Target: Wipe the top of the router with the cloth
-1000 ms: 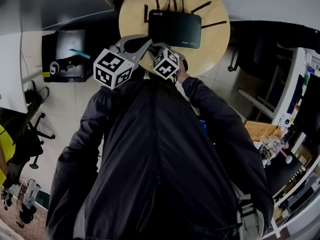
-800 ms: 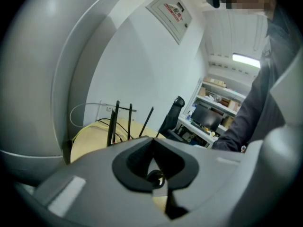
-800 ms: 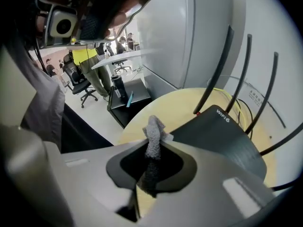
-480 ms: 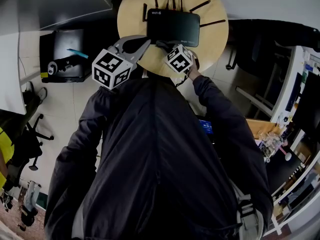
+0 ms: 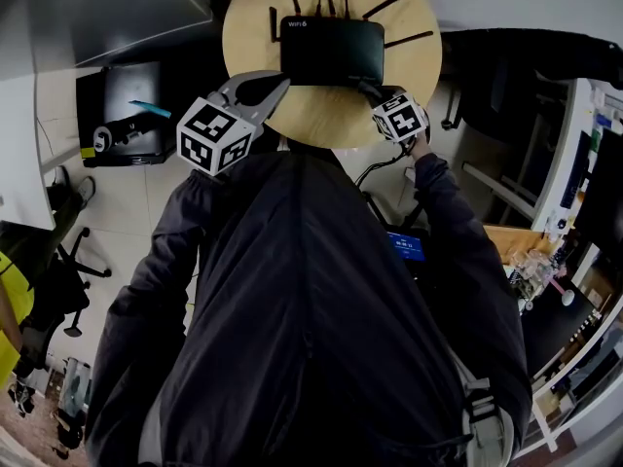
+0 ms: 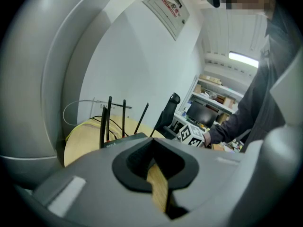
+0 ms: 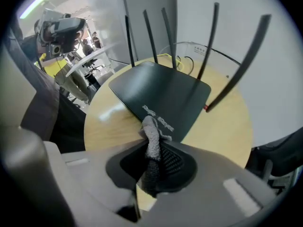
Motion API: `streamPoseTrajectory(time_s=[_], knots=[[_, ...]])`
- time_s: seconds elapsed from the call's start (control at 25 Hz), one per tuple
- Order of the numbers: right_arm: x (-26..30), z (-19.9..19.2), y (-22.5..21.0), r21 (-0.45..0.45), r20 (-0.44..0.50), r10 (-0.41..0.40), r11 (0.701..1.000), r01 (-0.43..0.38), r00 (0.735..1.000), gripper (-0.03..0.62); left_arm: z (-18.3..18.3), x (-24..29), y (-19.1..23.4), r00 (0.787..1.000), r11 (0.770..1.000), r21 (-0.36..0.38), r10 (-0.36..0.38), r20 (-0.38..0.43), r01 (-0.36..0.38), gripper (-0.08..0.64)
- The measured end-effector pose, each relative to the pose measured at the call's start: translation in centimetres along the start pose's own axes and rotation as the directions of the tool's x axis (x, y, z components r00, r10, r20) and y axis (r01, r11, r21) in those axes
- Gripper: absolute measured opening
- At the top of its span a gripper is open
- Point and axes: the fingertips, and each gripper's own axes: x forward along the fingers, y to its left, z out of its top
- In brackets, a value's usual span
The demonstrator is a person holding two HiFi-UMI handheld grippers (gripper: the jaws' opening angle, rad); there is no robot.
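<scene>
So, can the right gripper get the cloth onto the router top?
Probably yes: the right gripper, shut on the cloth, sits at the near edge of the router, nothing between; antennas stand at its far side.

In the head view my dark jacket covered the near edge of the round pale wooden table, and my right claw hid the grey knitted cloth. In its own view my left claw masked most of the flat black router. Its white lettering was too blurred to read in the right gripper view.
</scene>
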Motion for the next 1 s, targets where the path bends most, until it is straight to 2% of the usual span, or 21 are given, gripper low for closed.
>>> streamPoseTrajectory(time_s=[0.12,0.24,0.4,0.48,0.68,0.84,1.0], knots=[[0.1,-1.7,-1.0,0.024,-0.017,-0.019,1.000,0.019,1.000,0.031,-0.1,0.3,-0.5,1.000,1.000,0.001,-0.007,-0.003,0.007,-0.008],[-0.6,-1.8,-2.3,0.054,0.013,-0.041,0.998,0.040,0.999,0.031,-0.1,0.5,-1.0,1.000,1.000,0.008,-0.012,-0.007,0.012,-0.009],[-1.9,-0.5,-7.3,0.160,0.080,-0.141,0.979,0.127,0.987,0.031,-0.3,0.4,-1.1,1.000,1.000,0.005,-0.002,-0.014,0.002,-0.008],[-1.7,0.4,-9.6,0.177,0.094,-0.164,0.973,0.145,0.982,0.031,-0.4,0.5,-1.2,1.000,1.000,0.004,0.004,-0.019,-0.004,-0.008],[0.2,2.2,-12.6,0.067,0.074,-0.183,0.982,0.178,0.980,0.031,-0.3,0.9,-1.8,0.999,1.000,0.009,0.018,-0.033,-0.018,-0.008],[2.1,3.1,-12.4,-0.014,0.058,-0.138,0.990,0.139,0.989,0.031,-0.3,0.8,-1.8,0.998,0.999,0.000,0.040,-0.039,-0.040,-0.008],[2.1,3.2,-11.1,-0.082,0.066,-0.128,0.988,0.134,0.990,0.031,-0.7,1.0,-2.0,0.998,0.999,-0.011,0.037,-0.048,-0.038,-0.008]])
